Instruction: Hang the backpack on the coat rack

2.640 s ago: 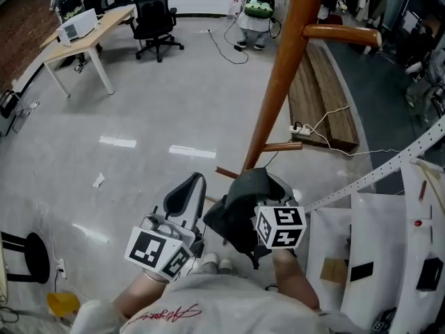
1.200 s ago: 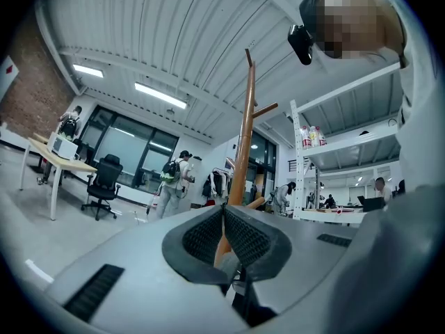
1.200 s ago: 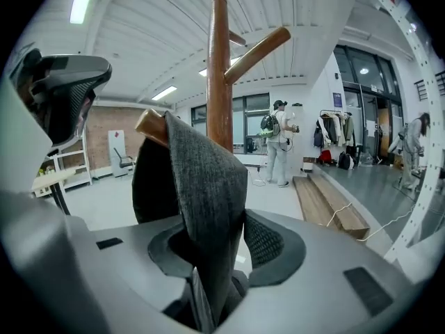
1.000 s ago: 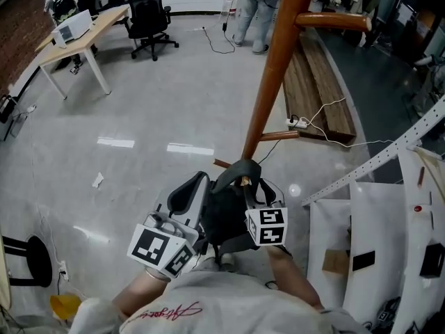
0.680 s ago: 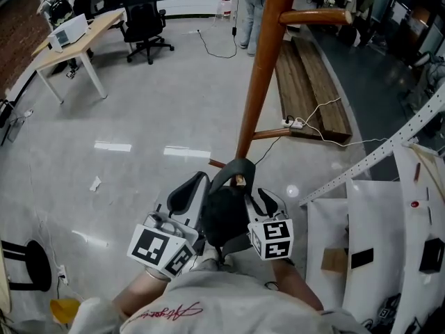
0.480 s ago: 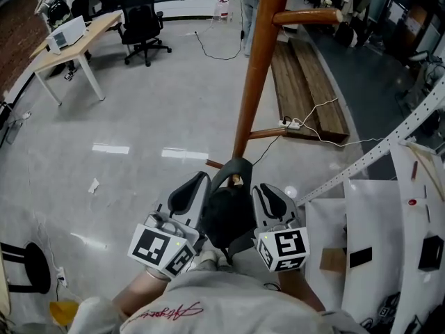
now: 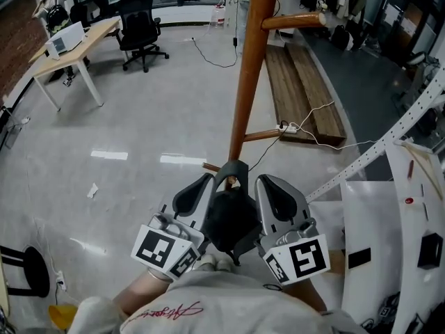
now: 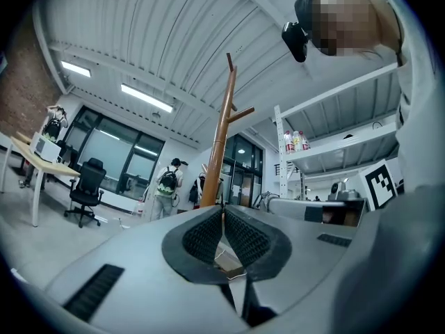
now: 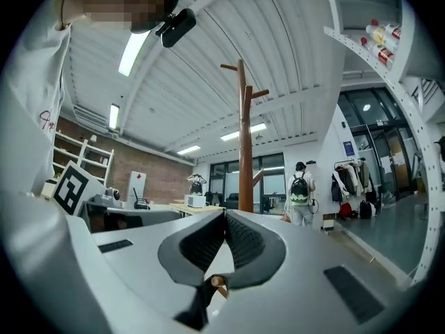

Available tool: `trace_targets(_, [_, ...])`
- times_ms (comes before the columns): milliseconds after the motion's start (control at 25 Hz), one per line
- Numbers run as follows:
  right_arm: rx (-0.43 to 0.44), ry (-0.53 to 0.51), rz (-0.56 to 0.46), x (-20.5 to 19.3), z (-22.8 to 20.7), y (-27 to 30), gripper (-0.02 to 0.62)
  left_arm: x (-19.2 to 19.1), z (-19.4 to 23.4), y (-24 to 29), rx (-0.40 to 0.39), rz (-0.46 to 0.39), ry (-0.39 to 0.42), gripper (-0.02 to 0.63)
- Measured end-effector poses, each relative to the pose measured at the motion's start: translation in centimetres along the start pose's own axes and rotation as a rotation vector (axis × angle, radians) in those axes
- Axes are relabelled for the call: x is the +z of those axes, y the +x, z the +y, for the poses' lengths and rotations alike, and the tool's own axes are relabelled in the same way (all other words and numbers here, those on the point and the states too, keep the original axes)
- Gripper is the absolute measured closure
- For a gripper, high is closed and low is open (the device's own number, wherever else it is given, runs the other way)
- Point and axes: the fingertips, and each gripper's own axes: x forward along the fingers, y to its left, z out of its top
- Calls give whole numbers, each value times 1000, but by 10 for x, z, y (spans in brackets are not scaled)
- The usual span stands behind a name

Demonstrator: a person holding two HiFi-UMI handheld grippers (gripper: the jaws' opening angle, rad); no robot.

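The dark backpack (image 7: pixel 226 221) hangs between my two grippers, close to my body, with its top handle loop (image 7: pixel 231 167) standing up in front of the coat rack's foot. My left gripper (image 7: pixel 206 180) is shut, and a black strap (image 8: pixel 233 299) runs down from its pads. My right gripper (image 7: pixel 261 180) is level with it on the other side; its jaws are closing until the pads meet, and a black strap (image 9: pixel 198 303) hangs from them. The brown wooden coat rack (image 7: pixel 245 82) rises just ahead, with a peg (image 7: pixel 292 21) pointing right. It also shows as the coat rack (image 8: pixel 218 145) and the coat rack (image 9: pixel 245 138).
White panels (image 7: pixel 389 235) and a perforated rail (image 7: pixel 389 141) crowd the right. Wooden planks (image 7: pixel 306 89) and a white cable (image 7: pixel 313 127) lie beyond the rack's base. A desk (image 7: pixel 69 47) and office chairs (image 7: pixel 139 26) stand far left. A person with a backpack (image 9: pixel 300 193) stands at the far end.
My right gripper has risen from low beside the backpack to level with the left one, and its jaws have gone from wide to shut. The left gripper barely moved.
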Motion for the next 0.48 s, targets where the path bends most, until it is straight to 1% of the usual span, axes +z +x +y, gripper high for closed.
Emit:
trace_targets(200, [15, 4, -33, 17, 4, 0, 577, 1, -1, -1, -3, -2, 0, 584])
trace_targets(480, [42, -1, 0, 9, 7, 4, 578, -2, -8, 1, -14, 6, 1, 584])
